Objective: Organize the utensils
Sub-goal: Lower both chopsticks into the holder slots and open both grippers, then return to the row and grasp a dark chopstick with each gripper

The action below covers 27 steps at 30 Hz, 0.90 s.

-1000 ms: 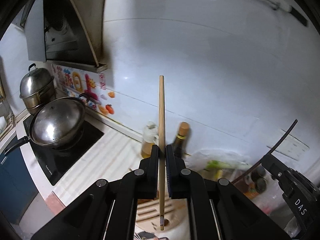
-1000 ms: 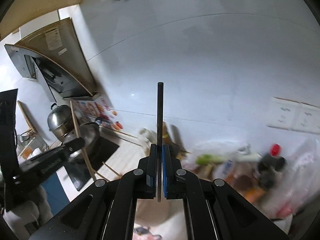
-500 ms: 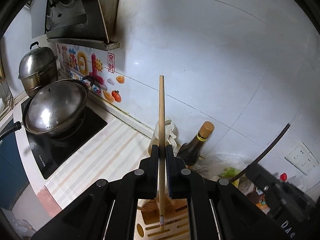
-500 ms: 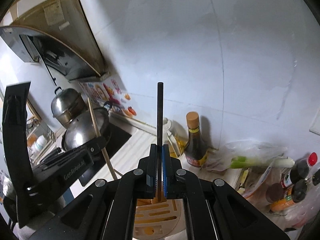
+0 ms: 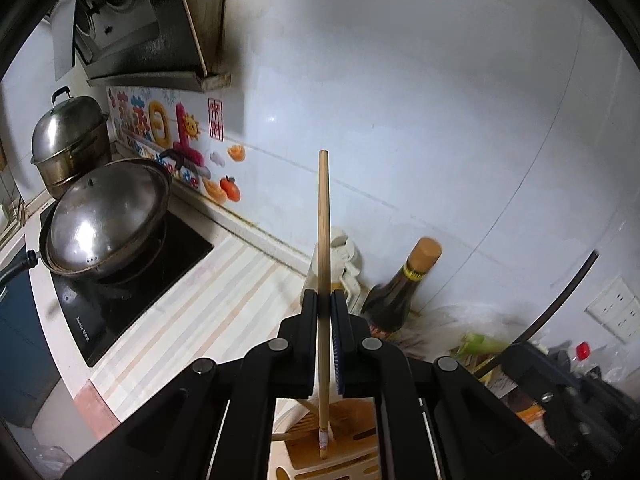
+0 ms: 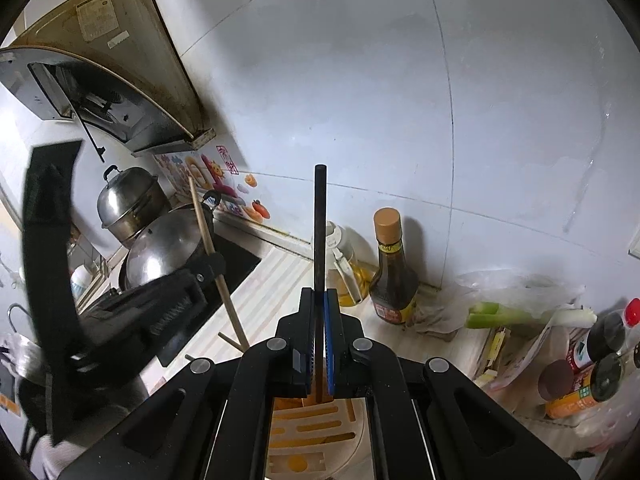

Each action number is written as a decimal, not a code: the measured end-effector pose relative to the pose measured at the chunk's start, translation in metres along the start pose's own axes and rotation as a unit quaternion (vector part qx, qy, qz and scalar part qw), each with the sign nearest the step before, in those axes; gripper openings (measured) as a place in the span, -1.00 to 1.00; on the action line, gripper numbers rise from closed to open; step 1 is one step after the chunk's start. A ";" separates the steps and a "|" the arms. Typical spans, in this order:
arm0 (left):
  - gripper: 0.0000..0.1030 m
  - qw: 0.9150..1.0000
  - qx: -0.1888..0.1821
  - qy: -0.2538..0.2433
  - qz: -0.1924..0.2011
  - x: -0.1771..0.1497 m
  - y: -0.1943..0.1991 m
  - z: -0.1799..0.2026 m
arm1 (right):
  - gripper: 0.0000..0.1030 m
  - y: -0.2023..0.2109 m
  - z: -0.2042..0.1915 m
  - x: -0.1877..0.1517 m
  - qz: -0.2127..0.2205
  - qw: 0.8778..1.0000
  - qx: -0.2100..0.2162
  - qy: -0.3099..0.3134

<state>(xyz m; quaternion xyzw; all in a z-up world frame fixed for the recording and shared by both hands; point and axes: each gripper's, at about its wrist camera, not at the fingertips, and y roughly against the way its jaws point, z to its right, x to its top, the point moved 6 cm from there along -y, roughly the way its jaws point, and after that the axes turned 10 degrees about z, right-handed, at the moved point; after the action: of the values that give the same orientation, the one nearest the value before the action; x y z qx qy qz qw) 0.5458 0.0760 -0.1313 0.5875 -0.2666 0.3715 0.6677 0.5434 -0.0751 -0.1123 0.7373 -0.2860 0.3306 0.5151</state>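
My left gripper (image 5: 325,300) is shut on a light wooden chopstick (image 5: 323,232) held upright; its lower end hangs just over the slotted wooden utensil holder (image 5: 352,444) below. My right gripper (image 6: 319,296) is shut on a black chopstick (image 6: 319,232), also upright, with its lower end at the top of the same holder (image 6: 316,428). The left gripper with its wooden chopstick (image 6: 212,248) shows at the left of the right wrist view. The black chopstick (image 5: 560,304) shows at the right of the left wrist view.
A lidded wok (image 5: 108,220) and a steel steamer pot (image 5: 68,136) sit on the black cooktop (image 5: 120,300) at left. A dark sauce bottle (image 6: 390,272) and an oil bottle (image 6: 344,264) stand against the white wall. Leeks (image 6: 520,314) and condiment jars (image 6: 588,368) lie at right.
Both grippers have tilted down and come closer to the counter. The slotted holder has come into view under both chopsticks. The grips have not changed.
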 end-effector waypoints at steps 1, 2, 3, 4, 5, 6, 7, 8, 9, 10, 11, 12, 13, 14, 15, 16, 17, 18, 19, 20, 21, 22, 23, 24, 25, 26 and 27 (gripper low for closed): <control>-0.92 1.000 0.000 0.000 -0.003 -0.002 -0.001 -0.001 | -0.92 -0.001 0.000 -0.002 -0.004 1.000 0.001 0.000; -0.92 1.000 -0.001 0.001 -0.006 -0.005 -0.002 -0.001 | -0.92 -0.002 0.000 -0.003 -0.007 1.000 0.002 0.000; -0.92 1.000 0.000 0.000 -0.008 -0.007 -0.003 -0.002 | -0.92 -0.003 -0.001 -0.004 -0.010 1.000 0.003 0.002; -0.92 1.000 -0.001 -0.001 -0.012 -0.010 -0.004 -0.003 | -0.92 -0.004 -0.001 -0.005 -0.013 1.000 0.003 0.002; -0.92 1.000 -0.003 0.000 -0.015 -0.012 -0.005 -0.004 | -0.92 -0.006 -0.002 -0.007 -0.019 1.000 0.004 0.004; -0.92 1.000 -0.006 0.001 -0.020 -0.014 -0.005 -0.004 | -0.92 -0.006 -0.002 -0.008 -0.023 1.000 0.005 0.004; -0.91 1.000 -0.010 0.003 -0.027 -0.018 -0.004 -0.005 | -0.91 -0.008 -0.003 -0.010 -0.028 1.000 0.006 0.005; -0.91 0.999 -0.013 0.006 -0.030 -0.019 -0.003 -0.006 | -0.91 -0.010 -0.004 -0.013 -0.039 0.999 0.008 0.006; -0.91 0.999 -0.022 0.011 -0.035 -0.022 -0.001 -0.007 | -0.91 -0.012 -0.004 -0.017 -0.048 0.999 0.010 0.007; -0.87 0.999 -0.025 0.014 -0.040 -0.023 0.001 -0.007 | -0.91 -0.016 -0.004 -0.021 -0.063 0.998 0.013 0.006; -0.86 0.998 -0.027 0.019 -0.046 -0.025 0.004 -0.009 | -0.90 -0.018 -0.003 -0.025 -0.075 0.997 0.013 0.004; -0.85 0.998 -0.032 0.027 -0.053 -0.026 0.007 -0.011 | -0.90 -0.021 -0.003 -0.029 -0.087 0.996 0.015 0.003; -0.82 0.997 -0.038 0.034 -0.059 -0.028 0.013 -0.012 | -0.90 -0.022 -0.001 -0.032 -0.097 0.995 0.016 0.000; -0.82 0.997 -0.038 0.034 -0.061 -0.028 0.016 -0.013 | -0.87 -0.023 0.001 -0.034 -0.102 0.995 0.018 -0.005; -0.81 0.997 -0.030 0.031 -0.059 -0.029 0.023 -0.016 | -0.81 -0.022 0.002 -0.035 -0.105 0.994 0.020 -0.009; -0.62 0.998 -0.023 0.028 -0.058 -0.029 0.027 -0.018 | -0.61 -0.021 0.003 -0.036 -0.108 0.994 0.022 -0.013; -0.43 0.998 -0.016 0.025 -0.056 -0.030 0.033 -0.020 | -0.40 -0.018 0.005 -0.037 -0.107 0.994 0.025 -0.019; 0.14 0.998 -0.011 0.024 -0.054 -0.031 0.037 -0.021 | -0.32 -0.015 0.006 -0.036 -0.105 0.994 0.026 -0.022; 0.58 0.999 0.001 0.022 -0.050 -0.032 0.044 -0.024 | -0.25 -0.012 0.006 -0.036 -0.104 0.994 0.026 -0.023; 0.61 0.999 0.009 0.019 -0.042 -0.033 0.049 -0.027 | -0.19 -0.008 0.007 -0.035 -0.102 0.994 0.026 -0.025; 0.61 0.999 0.016 0.015 -0.035 -0.034 0.055 -0.028 | -0.14 -0.004 0.008 -0.035 -0.099 0.994 0.025 -0.027; 0.61 0.999 0.023 0.010 -0.033 -0.037 0.060 -0.030 | -0.03 0.000 0.009 -0.034 -0.097 0.995 0.023 -0.027; 0.63 0.999 0.031 0.008 -0.034 -0.041 0.065 -0.032 | 0.07 0.006 0.011 -0.035 -0.092 0.995 0.017 -0.024; 0.77 0.999 0.038 0.008 -0.032 -0.043 0.067 -0.035 | 0.13 0.010 0.013 -0.035 -0.088 0.996 0.011 -0.021; 1.00 0.999 0.044 0.006 -0.027 -0.047 0.073 -0.037 | 0.24 0.014 0.015 -0.036 -0.085 0.996 0.006 -0.017; 1.00 0.998 0.052 0.000 -0.019 -0.051 0.078 -0.038 | 0.41 0.020 0.017 -0.039 -0.081 0.997 -0.006 -0.013; 1.00 0.998 0.061 -0.004 -0.015 -0.053 0.081 -0.039 | 0.51 0.025 0.021 -0.041 -0.076 0.997 -0.015 -0.011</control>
<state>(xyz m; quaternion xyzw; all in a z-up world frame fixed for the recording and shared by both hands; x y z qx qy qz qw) 0.4457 0.1073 -0.1325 0.6325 -0.2375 0.3745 0.6350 0.5024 -0.0992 -0.1355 0.7528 -0.2392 0.2781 0.5466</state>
